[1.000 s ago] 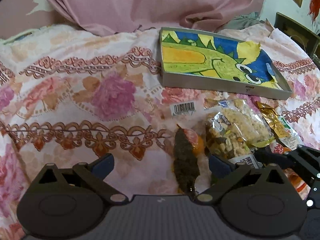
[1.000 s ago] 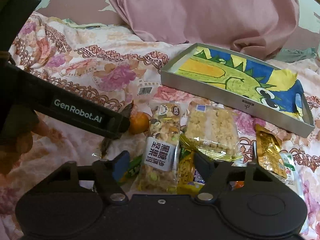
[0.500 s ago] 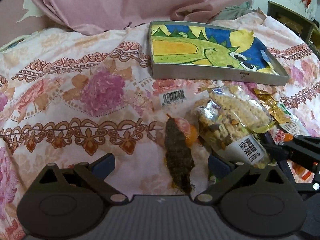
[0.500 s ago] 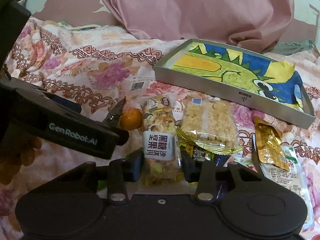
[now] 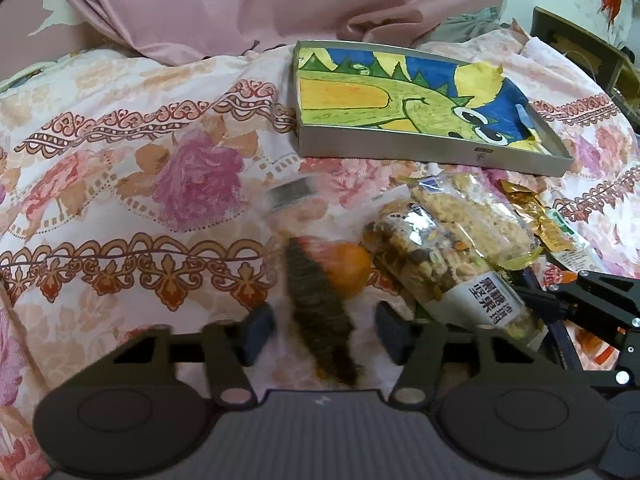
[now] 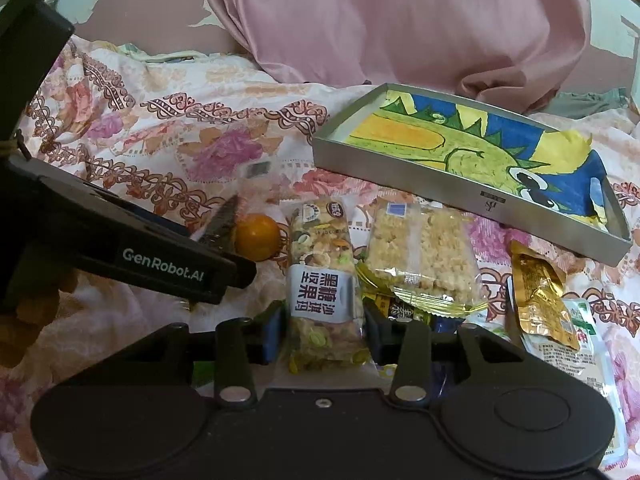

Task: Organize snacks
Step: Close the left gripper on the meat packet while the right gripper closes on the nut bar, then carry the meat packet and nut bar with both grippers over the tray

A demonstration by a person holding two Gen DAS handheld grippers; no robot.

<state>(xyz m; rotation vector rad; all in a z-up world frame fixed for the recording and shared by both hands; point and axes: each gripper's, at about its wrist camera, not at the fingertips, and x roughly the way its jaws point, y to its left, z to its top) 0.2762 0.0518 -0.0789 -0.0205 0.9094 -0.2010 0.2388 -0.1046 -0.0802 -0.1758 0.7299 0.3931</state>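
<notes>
The right gripper [image 6: 325, 332] has its fingers pressed against both sides of the nut bar [image 6: 325, 280], and since the grip sits low on a crinkly wrapper whose upper end overlaps the rice crisp pack [image 6: 424, 256] at its 3 o'clock, a lift could let the bar swivel, slip out, or drag neighbours. The left gripper [image 5: 322, 334] stands spread, straddling a dark strip snack [image 5: 320, 312] without touching it; closing off-centre could knock the orange [image 5: 350, 266] rolling. The dinosaur tray [image 6: 460, 184], at 1 o'clock from the pile, holds no snacks.
</notes>
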